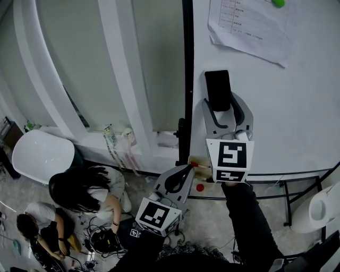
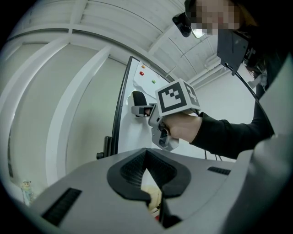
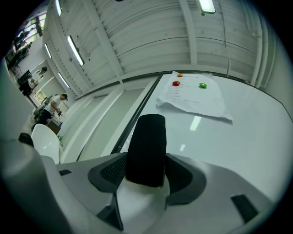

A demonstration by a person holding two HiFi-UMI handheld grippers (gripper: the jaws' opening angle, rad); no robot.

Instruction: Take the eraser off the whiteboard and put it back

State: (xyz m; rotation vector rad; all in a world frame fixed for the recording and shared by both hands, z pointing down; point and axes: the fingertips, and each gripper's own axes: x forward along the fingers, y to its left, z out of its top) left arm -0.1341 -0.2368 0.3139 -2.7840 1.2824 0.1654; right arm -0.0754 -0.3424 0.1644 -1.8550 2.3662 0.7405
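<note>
A black eraser [image 1: 218,87] sits upright on the whiteboard [image 1: 297,106], close to its dark left edge. My right gripper [image 1: 219,104] reaches up to it, its jaws on either side of the eraser's lower half. In the right gripper view the eraser [image 3: 146,144] fills the gap of the right gripper [image 3: 146,164], and both pads lie against its sides. The left gripper view shows that hand and the eraser [image 2: 137,98] from the side. My left gripper [image 1: 187,169] hangs lower, off the board, shut and holding nothing; its tips [image 2: 146,153] meet.
A sheet of paper [image 1: 249,26] hangs on the board above, with a green magnet [image 1: 278,2]. Below the board runs its black stand frame [image 1: 287,186]. On the floor at lower left a person [image 1: 85,191] sits among cables, by a white chair [image 1: 42,154].
</note>
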